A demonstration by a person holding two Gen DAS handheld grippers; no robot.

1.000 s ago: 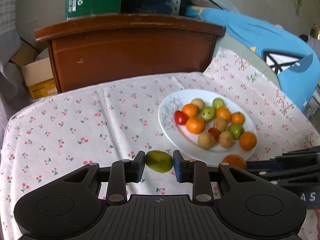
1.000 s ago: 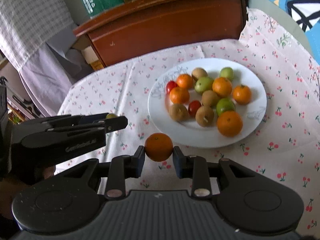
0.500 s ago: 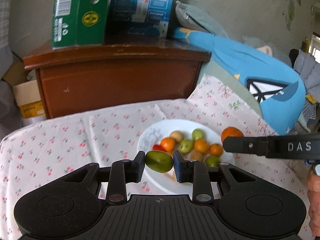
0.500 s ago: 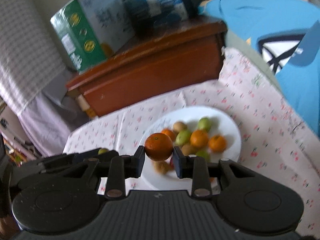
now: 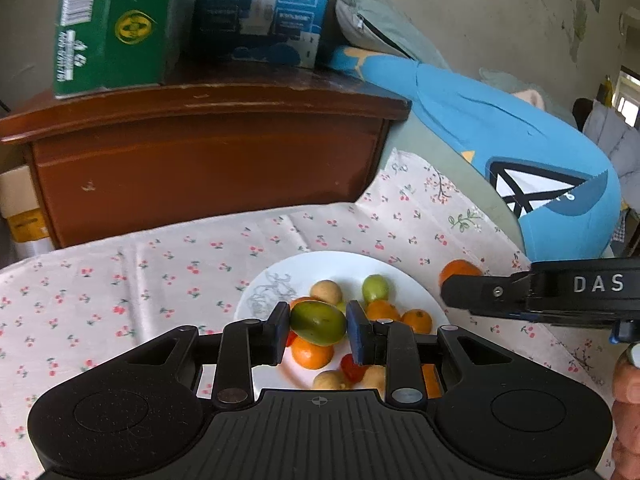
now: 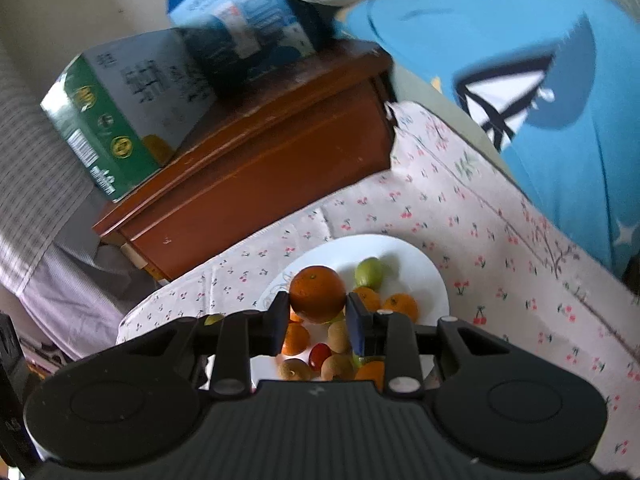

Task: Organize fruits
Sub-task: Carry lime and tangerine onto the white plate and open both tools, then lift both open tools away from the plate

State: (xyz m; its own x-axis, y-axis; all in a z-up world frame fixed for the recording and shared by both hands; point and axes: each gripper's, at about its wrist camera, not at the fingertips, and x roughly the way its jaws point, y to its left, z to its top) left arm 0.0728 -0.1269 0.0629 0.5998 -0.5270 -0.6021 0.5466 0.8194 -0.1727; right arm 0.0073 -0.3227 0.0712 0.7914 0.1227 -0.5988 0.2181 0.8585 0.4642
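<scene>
Both my tools are aloft over the white plate (image 5: pixel 416 292), each clamped on one piece of fruit. My left gripper (image 5: pixel 318 330) pinches a green fruit (image 5: pixel 318 322) crosswise between its pads; my right gripper (image 6: pixel 318 312) squeezes an orange (image 6: pixel 318 294) the same way.

A second ago both tools were low, with the green fruit just short of the plate's near rim on the cherry-print tablecloth (image 5: pixel 160 272) and the orange held just in front of that rim. Now both have been lifted and carried forward, so the heaped plate lies directly beneath and just beyond each set of fingertips. From my left tool, the right gripper reaches in from the right, its orange level with the plate's far right edge. The wooden cabinet (image 5: pixel 208 168) and its boxes now fill the view ahead.

I judge the two strays are gathered and the drop comes next: lower each tool onto a bare patch of plate, as the pile of small round fruit could roll if nudged.
</scene>
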